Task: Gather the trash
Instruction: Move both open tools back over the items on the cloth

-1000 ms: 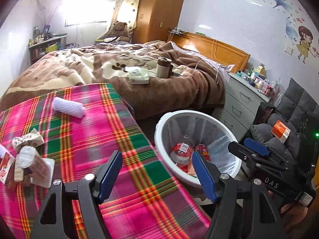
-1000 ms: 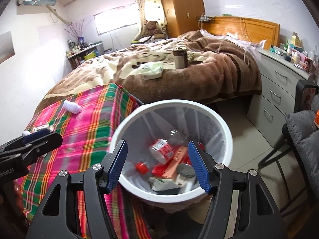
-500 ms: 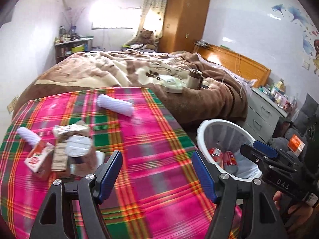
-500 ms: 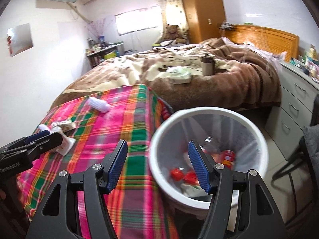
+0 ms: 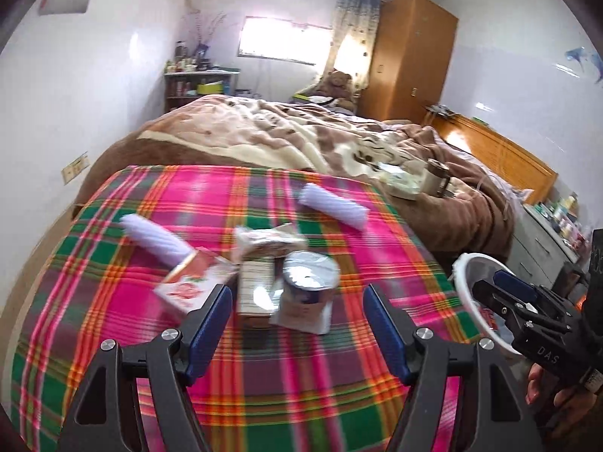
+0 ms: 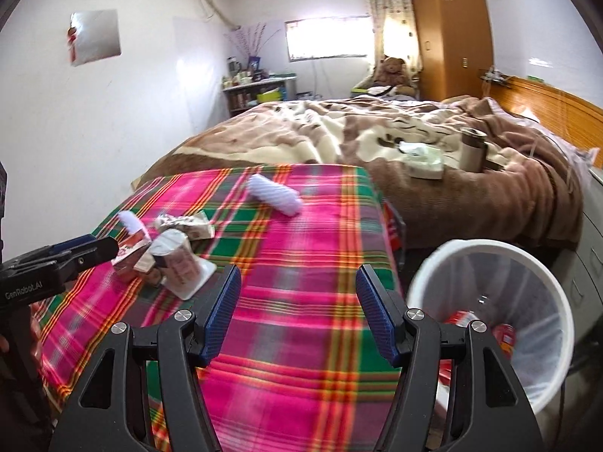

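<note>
Lettering shows on both tools: "GenRobot.AI" on the left gripper (image 5: 294, 314), "DAS" on the right gripper (image 6: 297, 303). Each has its jaws apart, gripping nothing. Beside the white bin (image 6: 490, 252), the plaid cloth (image 6: 294, 233) carries the trash: a foil-lidded cup (image 5: 309, 282), a red carton (image 5: 190, 287), two white rolls (image 5: 333, 209); their labels seem blurred.

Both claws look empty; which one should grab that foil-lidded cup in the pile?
Probably left. The left claw is open and lined up right before the foil-lidded cup. The right claw, also open, sits nearer the trash bin, with the cup off to its left.
</note>
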`<state>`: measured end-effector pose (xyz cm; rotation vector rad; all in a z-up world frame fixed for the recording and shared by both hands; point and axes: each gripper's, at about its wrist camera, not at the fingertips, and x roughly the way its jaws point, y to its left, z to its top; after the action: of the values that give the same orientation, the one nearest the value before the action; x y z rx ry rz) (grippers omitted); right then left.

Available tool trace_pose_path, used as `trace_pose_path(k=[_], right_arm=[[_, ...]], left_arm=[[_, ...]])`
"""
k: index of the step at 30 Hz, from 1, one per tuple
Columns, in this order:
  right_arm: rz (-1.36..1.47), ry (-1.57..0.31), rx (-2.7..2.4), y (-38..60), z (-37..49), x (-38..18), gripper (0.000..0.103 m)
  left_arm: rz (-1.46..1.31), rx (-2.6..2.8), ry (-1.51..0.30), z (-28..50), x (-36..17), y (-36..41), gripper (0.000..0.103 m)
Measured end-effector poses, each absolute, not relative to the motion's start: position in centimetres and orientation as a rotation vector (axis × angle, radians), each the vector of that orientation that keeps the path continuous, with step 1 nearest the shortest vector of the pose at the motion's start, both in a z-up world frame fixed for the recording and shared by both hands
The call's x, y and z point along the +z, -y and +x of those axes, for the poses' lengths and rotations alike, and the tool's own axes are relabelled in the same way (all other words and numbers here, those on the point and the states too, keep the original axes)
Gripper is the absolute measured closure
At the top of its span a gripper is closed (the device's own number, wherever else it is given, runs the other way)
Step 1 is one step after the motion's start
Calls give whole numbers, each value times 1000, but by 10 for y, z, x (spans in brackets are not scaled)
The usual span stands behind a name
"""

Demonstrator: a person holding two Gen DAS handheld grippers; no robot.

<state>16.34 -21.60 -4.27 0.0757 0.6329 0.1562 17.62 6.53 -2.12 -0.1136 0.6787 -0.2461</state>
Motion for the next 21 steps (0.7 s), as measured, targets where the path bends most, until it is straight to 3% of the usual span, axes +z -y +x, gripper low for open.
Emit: trace_pose_path(k=[21], right_arm=[[44, -727, 278, 141, 199, -58, 38]], left_arm=[[-156, -164, -753, 203, -52, -141, 31]])
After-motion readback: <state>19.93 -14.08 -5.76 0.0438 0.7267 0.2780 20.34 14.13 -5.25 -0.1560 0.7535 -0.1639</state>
